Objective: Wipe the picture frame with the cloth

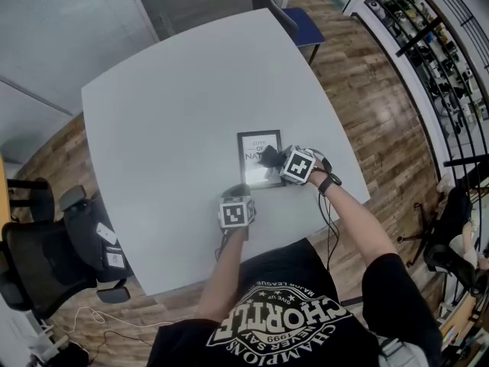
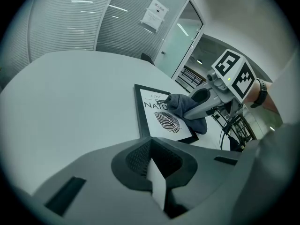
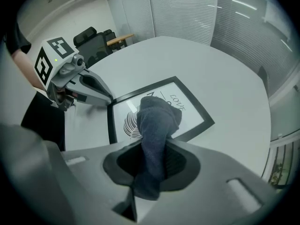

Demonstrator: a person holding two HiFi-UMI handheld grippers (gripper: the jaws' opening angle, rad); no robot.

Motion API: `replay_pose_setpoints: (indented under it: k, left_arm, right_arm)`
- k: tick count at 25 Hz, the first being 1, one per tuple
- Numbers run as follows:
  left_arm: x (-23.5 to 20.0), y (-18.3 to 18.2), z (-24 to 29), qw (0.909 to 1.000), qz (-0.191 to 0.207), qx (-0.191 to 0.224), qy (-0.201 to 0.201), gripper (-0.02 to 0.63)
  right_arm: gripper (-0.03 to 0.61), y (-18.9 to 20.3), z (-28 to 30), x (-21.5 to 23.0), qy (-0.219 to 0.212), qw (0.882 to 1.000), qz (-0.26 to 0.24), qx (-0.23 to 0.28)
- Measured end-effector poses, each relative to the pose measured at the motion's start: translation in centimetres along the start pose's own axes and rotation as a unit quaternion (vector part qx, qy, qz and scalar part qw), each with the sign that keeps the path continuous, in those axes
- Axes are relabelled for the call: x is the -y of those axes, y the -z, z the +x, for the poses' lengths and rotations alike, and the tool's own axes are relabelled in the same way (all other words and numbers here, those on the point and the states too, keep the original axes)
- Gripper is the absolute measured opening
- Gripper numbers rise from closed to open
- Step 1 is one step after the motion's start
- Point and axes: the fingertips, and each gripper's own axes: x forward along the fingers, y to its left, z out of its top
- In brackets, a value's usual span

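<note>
A black picture frame (image 1: 256, 145) with a leaf print lies flat on the white table (image 1: 168, 128), near its front right part. My right gripper (image 1: 277, 161) is shut on a dark grey cloth (image 1: 269, 157) and holds it down on the glass. In the right gripper view the cloth (image 3: 154, 125) hangs from the jaws onto the frame (image 3: 192, 109). My left gripper (image 1: 241, 190) is shut with nothing in it, its tip resting at the frame's near left corner (image 3: 111, 101). The left gripper view shows the cloth (image 2: 185, 106) over the print's right side.
Black office chairs (image 1: 46, 251) stand left of the table and a blue-seated chair (image 1: 294, 17) at its far side. Shelving (image 1: 428, 44) lines the right wall. The table's front edge runs just below the grippers, by the person's torso.
</note>
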Motion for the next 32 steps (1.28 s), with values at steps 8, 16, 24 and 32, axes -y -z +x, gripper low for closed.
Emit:
replay_pose_setpoints:
  k: [8, 16, 24, 32]
  left_arm:
    - [-0.1, 0.0, 0.0, 1.0, 0.001, 0.004, -0.001, 0.005]
    - [0.1, 0.1, -0.2, 0.9997, -0.013, 0.004, 0.021, 0.003]
    - [-0.2, 0.3, -0.3, 0.9997, -0.015, 0.012, 0.014, 0.003]
    - [-0.3, -0.5, -0.9, 0.9996, -0.018, 0.02, 0.005, 0.003]
  right_arm:
    - [0.077, -5.6, -0.5, -2.0, -0.016, 0.998, -0.061, 0.024]
    - [0.077, -8.6, 2.8, -5.5, -0.067, 0.988, -0.136, -0.013]
    - [0.077, -3.3, 1.6, -4.1, -0.049, 0.99, -0.118, -0.052]
    - [0.077, 2.8, -0.5, -1.8, -0.013, 0.999, 0.007, -0.04]
